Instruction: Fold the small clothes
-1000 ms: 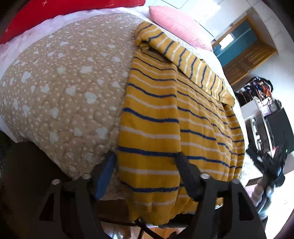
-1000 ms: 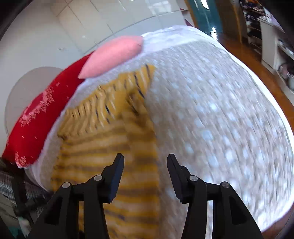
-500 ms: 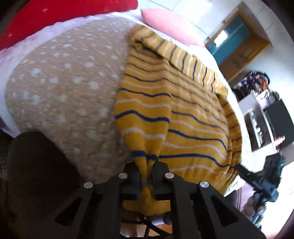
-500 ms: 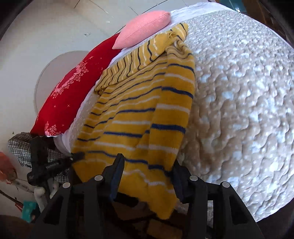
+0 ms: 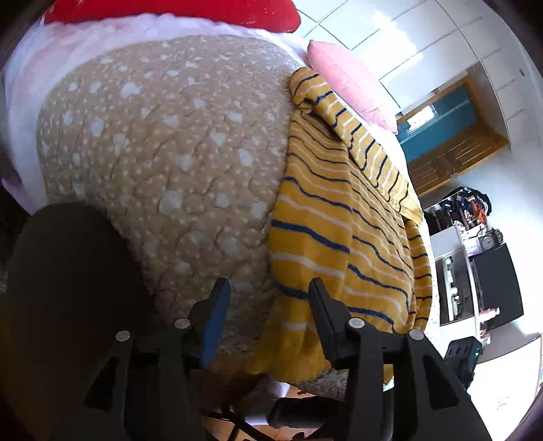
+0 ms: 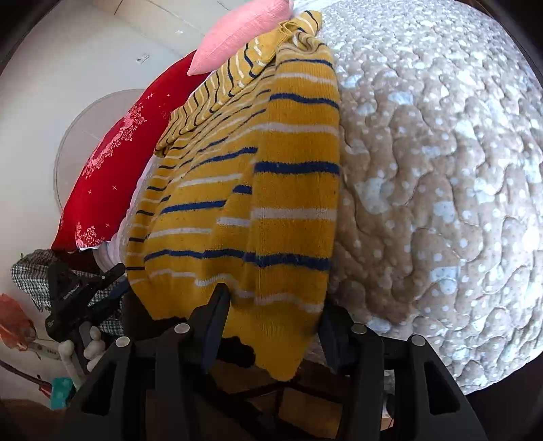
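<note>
Half a second after clamping the hem, the left gripper (image 5: 268,302) stood released beside the striped sweater (image 5: 342,237) hanging over the quilt's (image 5: 163,142) near edge, while the right gripper (image 6: 271,312), spread, needed a deeper, squarer bite.

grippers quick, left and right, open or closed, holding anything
Left gripper: open, holding nothing, at the yellow striped sweater hem.
Right gripper: open, fingers either side of the sweater's hanging hem, not clamped.

Mustard-yellow sweater (image 6: 271,190) striped in navy and white, laid on a beige quilt (image 5: 163,163) dotted with white, red cushion (image 6: 112,159) with white snowflakes, plain pink pillow (image 6: 237,30)
</note>
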Tool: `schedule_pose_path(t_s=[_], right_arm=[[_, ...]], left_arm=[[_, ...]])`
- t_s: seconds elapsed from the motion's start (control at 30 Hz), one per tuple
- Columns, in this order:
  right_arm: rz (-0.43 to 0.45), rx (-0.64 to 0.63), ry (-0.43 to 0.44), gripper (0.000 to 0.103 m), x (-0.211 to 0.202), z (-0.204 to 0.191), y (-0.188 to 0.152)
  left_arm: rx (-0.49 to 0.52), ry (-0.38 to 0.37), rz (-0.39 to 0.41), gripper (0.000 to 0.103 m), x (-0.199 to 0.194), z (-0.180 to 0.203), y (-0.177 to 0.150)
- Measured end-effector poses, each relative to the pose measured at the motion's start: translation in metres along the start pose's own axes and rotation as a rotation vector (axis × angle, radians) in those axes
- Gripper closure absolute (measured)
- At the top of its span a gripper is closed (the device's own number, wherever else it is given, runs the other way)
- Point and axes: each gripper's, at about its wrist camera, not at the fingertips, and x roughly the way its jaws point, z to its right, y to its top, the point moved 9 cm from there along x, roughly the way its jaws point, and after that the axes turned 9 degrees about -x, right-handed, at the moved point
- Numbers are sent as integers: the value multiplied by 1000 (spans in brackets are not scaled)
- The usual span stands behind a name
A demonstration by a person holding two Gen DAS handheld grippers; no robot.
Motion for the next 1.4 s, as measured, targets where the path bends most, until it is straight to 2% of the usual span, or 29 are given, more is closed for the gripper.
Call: schedule_pose_path(t_s=[0.07,0.13,0.23,0.3,0.33,0.37,0.4,0.43,0.47,0.5,0.53,0.6,0.7,0.77,0.87,0.97,1.1,1.27,1.4], right_arm=[[-5,2,2,48,2,-1,-1],[-13,5,6,48,5,-3,-3],[-20,18,11,48,13,-9,-6],[-20,26,10,43,17,-10,-6],[-15,28,8,42,19,-11,-6],[-9,27,1,41,20,-11,-5],[-5,27,-6,41,21,-12,-5],[-2,31,-10,44,23,-12,-5],[-1,35,-19,60,22,-12,-4],[-3,38,-27,85,21,-11,-4],[-3,47,-9,89,18,-10,-2],[9,76,54,90,10,-11,3],[19,57,130,92,-3,-28,9],[17,7,170,93,-17,-46,7],[4,-54,198,93,-38,-65,-5],[-15,-76,206,93,-48,-74,-24],[-43,-62,198,93,-43,-68,-35],[3,-87,237,92,-49,-75,2],[89,-99,271,92,-48,-91,67]], left_arm=[[15,-19,-35,44,9,3,-7],[53,-36,-88,44,23,11,-22],[103,-52,-170,37,42,21,-38],[128,-47,-218,37,54,26,-48],[136,-37,-234,41,58,26,-52],[138,-32,-247,73,60,27,-53],[131,-25,-255,92,60,25,-52],[113,-32,-266,95,57,23,-51],[75,-53,-256,95,50,22,-46],[55,-74,-232,95,39,24,-38],[53,-84,-213,95,29,27,-33],[91,-110,-161,95,5,43,-22],[212,-106,-85,95,-30,75,-21],[270,-99,-62,95,-44,89,-29],[320,-70,-73,95,-57,90,-50],[340,-15,-69,95,-59,76,-62],[261,-8,-108,95,-51,56,-56],[280,-30,-30,95,-60,76,-23],[281,-52,43,95,-55,109,32]])
